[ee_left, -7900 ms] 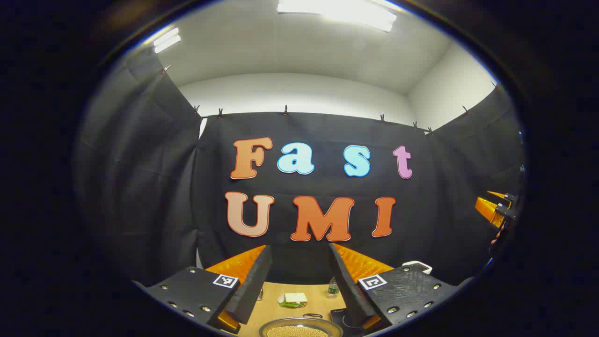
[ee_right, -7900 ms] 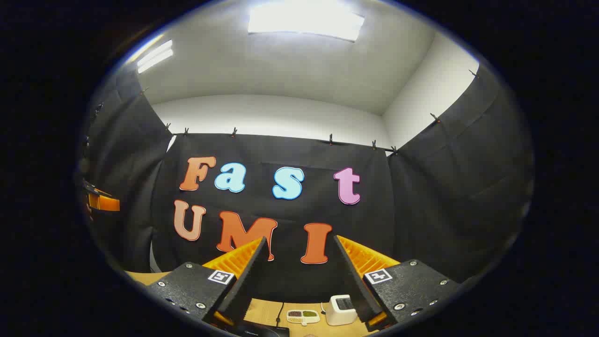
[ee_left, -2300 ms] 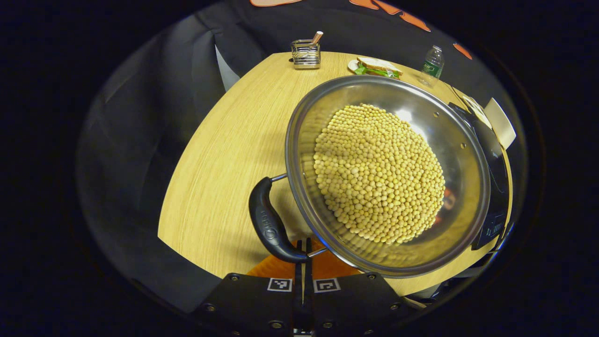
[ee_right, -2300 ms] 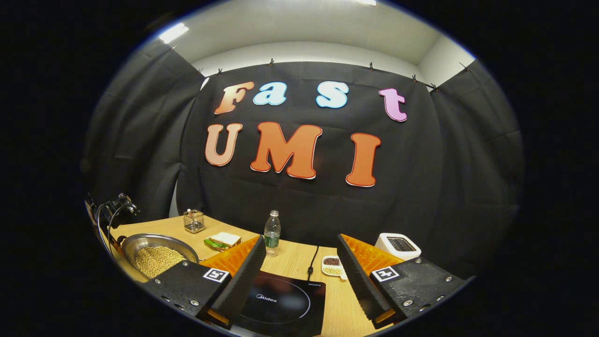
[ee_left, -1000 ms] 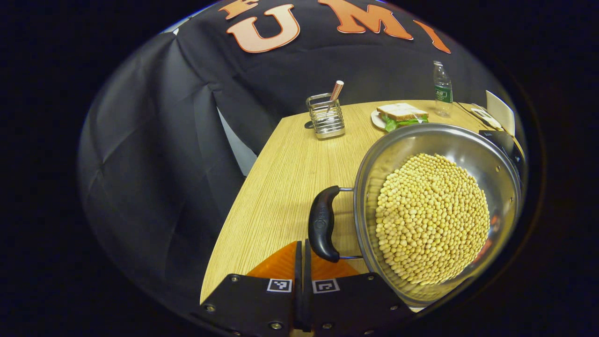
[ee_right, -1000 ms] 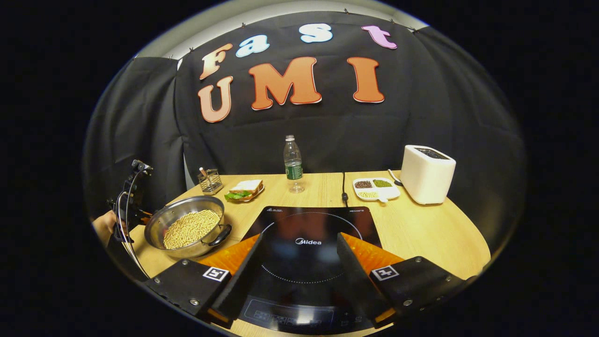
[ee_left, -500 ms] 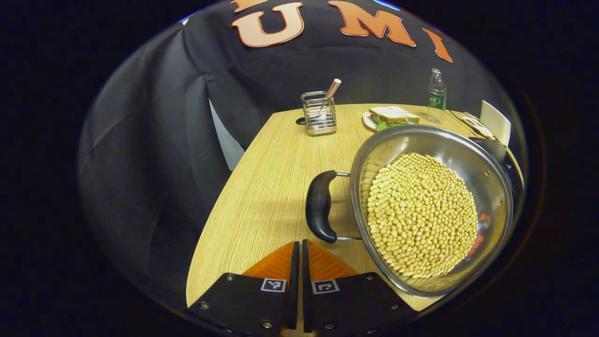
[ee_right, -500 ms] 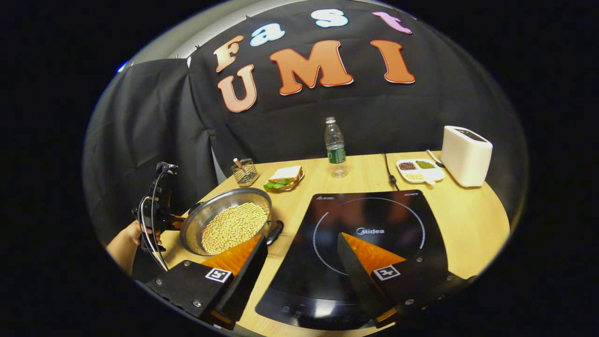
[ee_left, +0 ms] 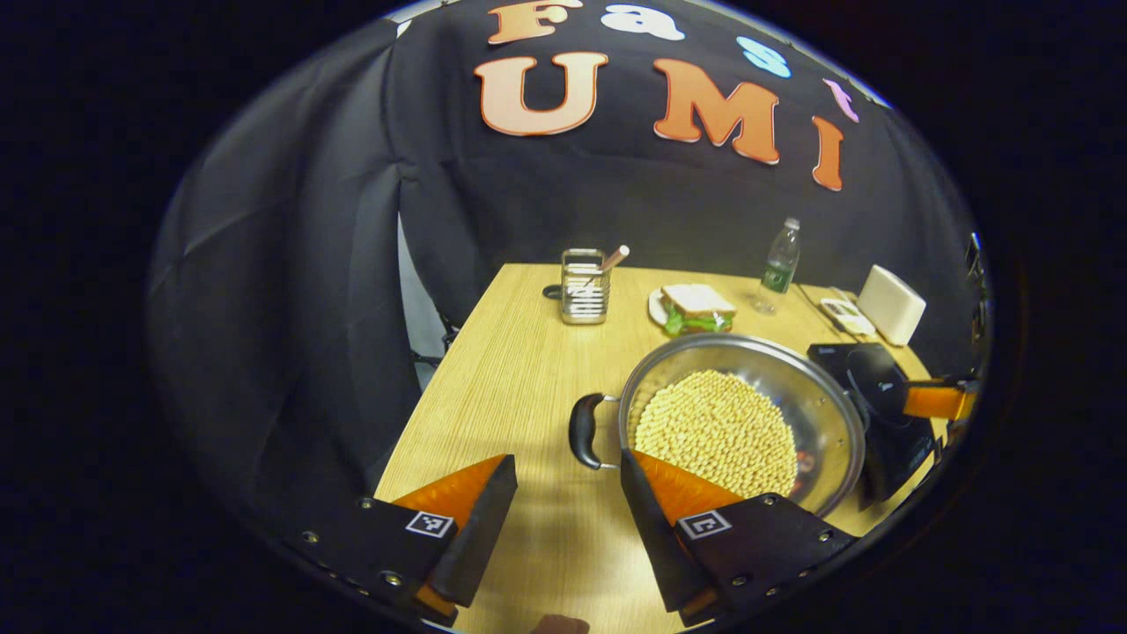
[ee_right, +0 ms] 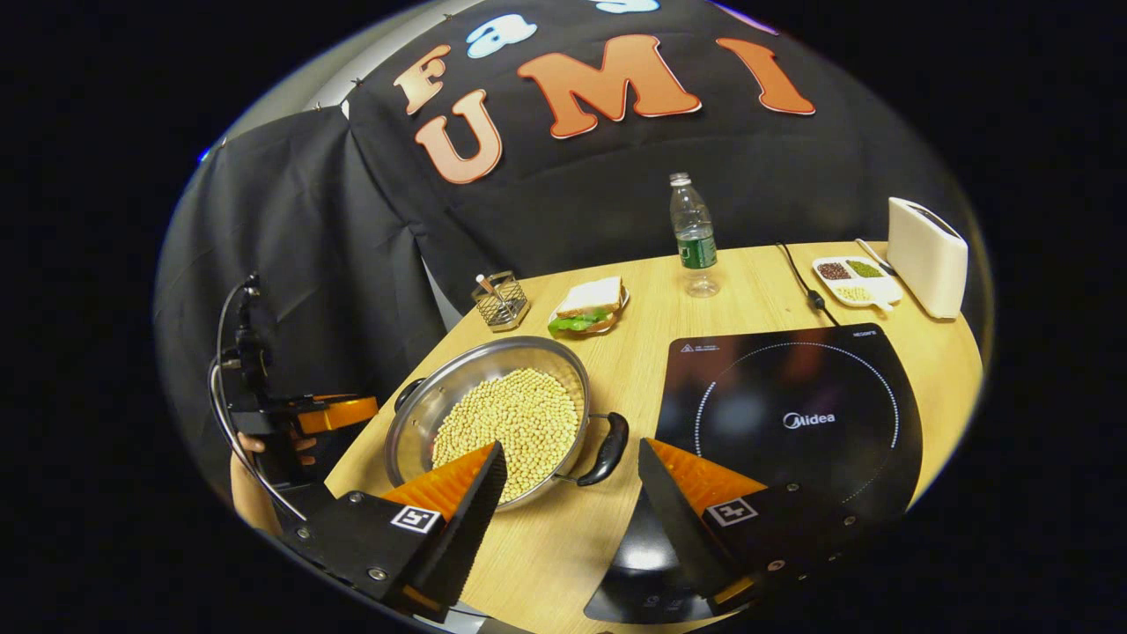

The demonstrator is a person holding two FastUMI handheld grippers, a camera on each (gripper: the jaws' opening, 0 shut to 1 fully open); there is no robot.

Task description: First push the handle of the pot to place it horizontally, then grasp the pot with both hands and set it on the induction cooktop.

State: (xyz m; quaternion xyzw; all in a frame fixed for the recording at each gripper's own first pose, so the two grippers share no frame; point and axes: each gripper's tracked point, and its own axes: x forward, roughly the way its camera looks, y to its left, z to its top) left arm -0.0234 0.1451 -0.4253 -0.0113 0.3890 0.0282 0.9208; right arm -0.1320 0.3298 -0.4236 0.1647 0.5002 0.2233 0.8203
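Observation:
A steel pot point(ee_left: 748, 354) full of soybeans point(ee_left: 713, 427) stands on the wooden table, left of the black induction cooktop point(ee_right: 792, 414). Its two black handles point left and right. In the left gripper view my left gripper point(ee_left: 566, 462) is open, and the pot's near handle point(ee_left: 583, 431) lies just beyond the gap. In the right gripper view my right gripper point(ee_right: 570, 449) is open above the table, with the pot's other handle point(ee_right: 607, 449) just past its fingertips. The pot point(ee_right: 423, 414) sits to its left. The left gripper point(ee_right: 330, 409) shows beyond the pot, held by a hand.
At the back of the table stand a wire holder point(ee_left: 581, 286), a sandwich on a plate point(ee_left: 696, 306), a water bottle point(ee_right: 694, 233), a divided dish of beans point(ee_right: 854, 280) and a white toaster point(ee_right: 924, 255). A cord point(ee_right: 801, 277) runs to the cooktop.
My left gripper has opened and drawn back from the pot's handle. My right gripper has swung left and down toward the pot's other handle. The pot now sits with its handles level, left and right.

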